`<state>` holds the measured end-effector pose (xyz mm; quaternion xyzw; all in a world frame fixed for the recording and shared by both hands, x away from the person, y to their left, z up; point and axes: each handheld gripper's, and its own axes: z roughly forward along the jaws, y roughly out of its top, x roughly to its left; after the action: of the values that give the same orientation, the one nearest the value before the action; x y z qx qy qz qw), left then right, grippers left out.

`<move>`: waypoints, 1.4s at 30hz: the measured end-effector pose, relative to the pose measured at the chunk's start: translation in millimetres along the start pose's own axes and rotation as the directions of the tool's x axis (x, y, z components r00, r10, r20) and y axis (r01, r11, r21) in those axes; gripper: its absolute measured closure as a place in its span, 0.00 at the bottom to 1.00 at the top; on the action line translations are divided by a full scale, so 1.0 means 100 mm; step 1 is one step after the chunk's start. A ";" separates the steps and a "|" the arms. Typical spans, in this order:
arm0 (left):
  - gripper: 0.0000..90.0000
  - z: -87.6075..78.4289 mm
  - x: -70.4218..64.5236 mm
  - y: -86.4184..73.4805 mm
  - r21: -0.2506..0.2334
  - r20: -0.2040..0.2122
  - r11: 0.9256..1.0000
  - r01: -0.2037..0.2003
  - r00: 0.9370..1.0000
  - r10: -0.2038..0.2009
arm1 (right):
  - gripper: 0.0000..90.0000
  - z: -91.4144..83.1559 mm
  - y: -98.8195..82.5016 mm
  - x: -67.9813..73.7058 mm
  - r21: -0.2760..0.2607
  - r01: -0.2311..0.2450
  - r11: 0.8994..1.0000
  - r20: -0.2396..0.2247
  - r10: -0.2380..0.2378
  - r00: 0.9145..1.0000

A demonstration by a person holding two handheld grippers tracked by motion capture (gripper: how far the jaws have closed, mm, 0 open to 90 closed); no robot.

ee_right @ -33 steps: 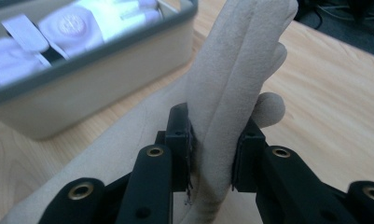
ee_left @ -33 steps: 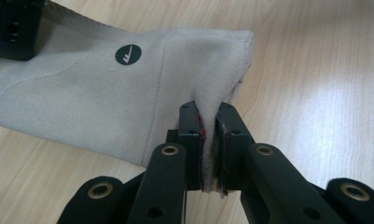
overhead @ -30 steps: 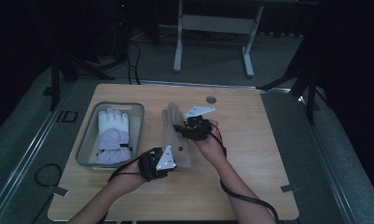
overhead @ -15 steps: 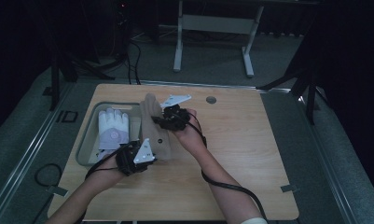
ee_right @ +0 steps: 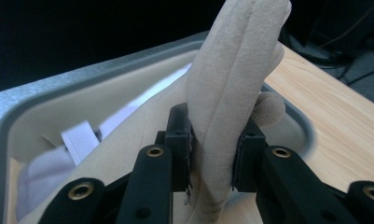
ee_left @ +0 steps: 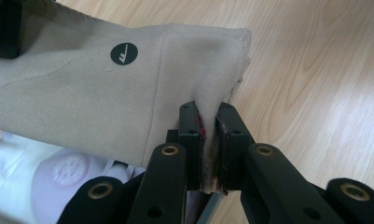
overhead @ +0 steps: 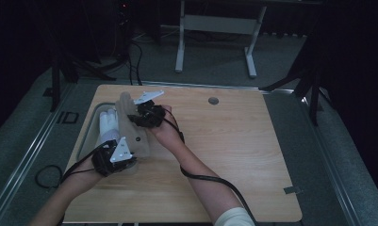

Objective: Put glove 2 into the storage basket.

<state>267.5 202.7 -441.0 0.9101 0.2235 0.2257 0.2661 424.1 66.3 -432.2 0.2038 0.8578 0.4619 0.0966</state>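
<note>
A beige glove [overhead: 132, 129] hangs stretched between my two grippers over the right rim of the grey tray [overhead: 86, 140]. My left gripper [overhead: 125, 159] is shut on the glove's cuff [ee_left: 211, 140]; a round black logo [ee_left: 124, 53] shows on the cloth. My right gripper [overhead: 135, 117] is shut on the glove's fingers [ee_right: 231, 84], which stand up above its jaws. A white glove [overhead: 107, 126] lies in the tray, under the beige one, and its white cloth [ee_right: 75, 140] shows past the right gripper.
The tray sits at the left end of the wooden table [overhead: 234, 141]. A round grommet hole [overhead: 213, 100] is near the table's far edge. Cables [overhead: 210, 179] trail from the grippers across the table. A metal stand [overhead: 215, 28] is on the floor beyond.
Both grippers have carried the beige glove leftward from the middle of the table to above the tray's right rim. Both stay shut on it.
</note>
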 end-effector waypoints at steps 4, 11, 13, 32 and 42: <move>0.92 -0.09 0.08 -0.14 0.013 -0.010 1.000 0.024 1.000 -0.024 | 0.81 0.17 0.11 0.10 0.004 0.018 1.000 -0.017 -0.018 1.000; 0.92 -0.20 0.19 -0.35 0.023 -0.039 0.997 0.073 0.997 -0.072 | 0.81 0.43 0.28 0.22 0.012 0.040 0.999 -0.045 -0.039 0.998; 0.92 -0.20 0.22 -0.38 0.023 -0.039 0.996 0.083 0.996 -0.082 | 0.81 0.50 0.30 0.24 0.022 0.043 0.999 -0.044 -0.042 0.998; 0.91 0.01 0.30 -0.55 0.052 0.015 0.987 0.155 0.988 -0.156 | 0.74 0.87 0.02 0.12 0.145 -0.027 0.989 -0.039 0.033 0.999; 0.67 -0.07 0.32 -0.52 0.036 0.004 0.978 0.204 0.979 -0.204 | 0.28 0.60 0.05 0.03 0.124 -0.016 0.992 -0.054 0.023 0.998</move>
<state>274.0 261.7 -457.2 0.8877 0.3186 0.1898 0.2727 444.1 115.1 -460.8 0.2051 0.8850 0.4143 0.0556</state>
